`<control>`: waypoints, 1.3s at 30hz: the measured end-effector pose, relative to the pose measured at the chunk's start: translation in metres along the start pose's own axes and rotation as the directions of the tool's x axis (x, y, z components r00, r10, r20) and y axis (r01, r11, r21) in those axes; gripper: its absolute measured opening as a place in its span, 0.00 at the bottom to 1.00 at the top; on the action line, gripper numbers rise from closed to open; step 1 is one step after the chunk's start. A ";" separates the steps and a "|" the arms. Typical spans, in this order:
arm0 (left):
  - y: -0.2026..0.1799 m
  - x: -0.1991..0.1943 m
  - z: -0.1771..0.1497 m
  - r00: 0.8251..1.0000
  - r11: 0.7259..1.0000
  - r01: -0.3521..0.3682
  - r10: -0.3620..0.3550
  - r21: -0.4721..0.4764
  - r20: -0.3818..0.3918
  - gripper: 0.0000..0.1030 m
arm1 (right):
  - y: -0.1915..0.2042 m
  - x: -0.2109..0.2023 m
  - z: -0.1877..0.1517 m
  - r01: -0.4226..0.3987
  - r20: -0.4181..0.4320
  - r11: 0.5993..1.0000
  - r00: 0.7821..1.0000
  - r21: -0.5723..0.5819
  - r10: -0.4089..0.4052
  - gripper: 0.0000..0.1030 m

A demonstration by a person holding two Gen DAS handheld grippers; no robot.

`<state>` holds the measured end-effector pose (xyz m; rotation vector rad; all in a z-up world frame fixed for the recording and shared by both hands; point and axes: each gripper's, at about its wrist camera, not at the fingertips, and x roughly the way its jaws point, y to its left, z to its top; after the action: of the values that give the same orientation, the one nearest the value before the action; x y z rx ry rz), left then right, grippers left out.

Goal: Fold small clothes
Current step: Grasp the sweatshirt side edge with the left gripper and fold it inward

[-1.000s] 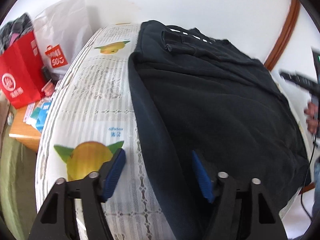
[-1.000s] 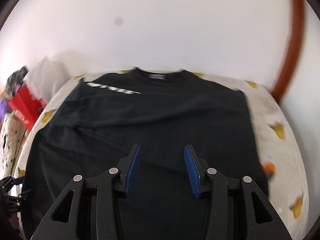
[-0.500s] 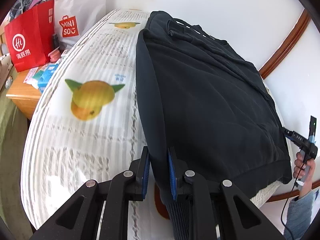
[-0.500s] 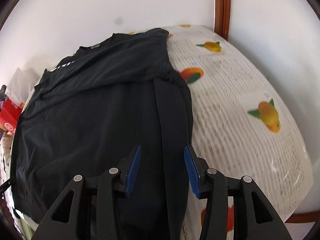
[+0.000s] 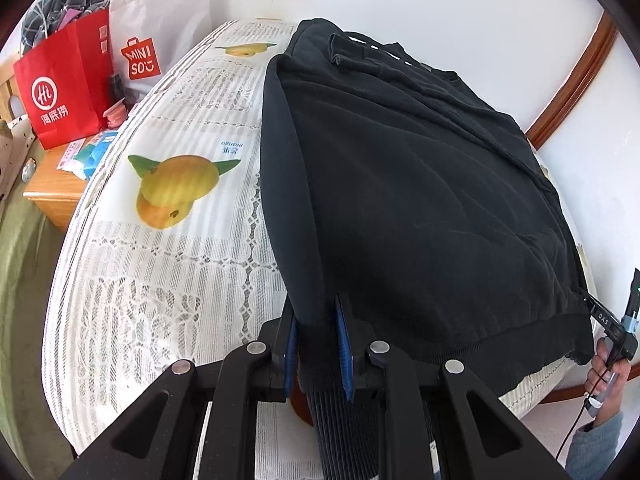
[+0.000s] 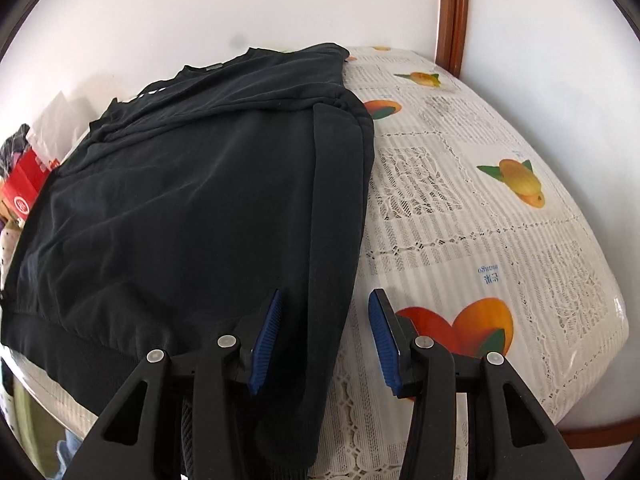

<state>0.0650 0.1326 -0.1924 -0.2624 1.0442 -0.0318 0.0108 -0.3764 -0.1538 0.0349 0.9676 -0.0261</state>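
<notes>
Black long-sleeved cotton sweatshirt [image 5: 420,184] lies flat on the bed, long axis running from the ribbed hem at the near edge to the neckline by the far white wall [image 5: 440,8]; both sleeves folded in along the sides. Bed has a white lace-pattern cover printed with mangoes [image 5: 180,216], brown wooden trim [image 6: 454,12] on the wall at the corner. Left tool [image 5: 316,348] has just been closing, jaws narrow and clamped on the left sleeve near its ribbed cuff, at the near edge of the bed. Right tool [image 6: 322,340] half open, right sleeve edge between the blue pads, not pinched. Person's hand [image 5: 608,372] on the right tool shows at the left view's edge. Beside the bed, a low wooden nightstand [image 5: 52,184] with a red paper shopping bag [image 5: 60,92] holding dark checked clothes, a white plastic Miniso bag [image 5: 156,36] behind it, contents hidden.
</notes>
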 end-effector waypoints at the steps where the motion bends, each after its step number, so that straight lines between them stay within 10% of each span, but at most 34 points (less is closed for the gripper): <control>1: -0.001 0.001 0.001 1.000 1.000 -0.006 0.006 0.004 0.005 0.16 | 0.000 0.000 -0.001 0.002 0.005 1.000 1.000 -0.002 -0.002 0.42; 7: -0.010 0.002 0.004 0.998 0.996 -0.070 0.069 0.049 0.011 0.09 | 0.002 -0.001 0.000 -0.033 0.035 0.999 0.999 0.009 0.032 0.08; 22: -0.023 -0.048 -0.021 0.998 0.997 0.025 -0.030 0.072 0.058 0.07 | -0.037 -0.042 -0.001 -0.110 0.108 0.987 0.989 0.119 0.097 0.07; 39: -0.037 -0.072 0.083 0.978 0.996 0.030 -0.047 0.085 0.204 0.06 | -0.013 -0.069 0.101 -0.201 0.293 0.975 0.942 0.098 0.165 0.07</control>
<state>0.1036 0.1243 -0.0834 -0.2073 0.8297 -0.0799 0.0547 -0.3928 -0.0399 0.2326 0.6706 0.0782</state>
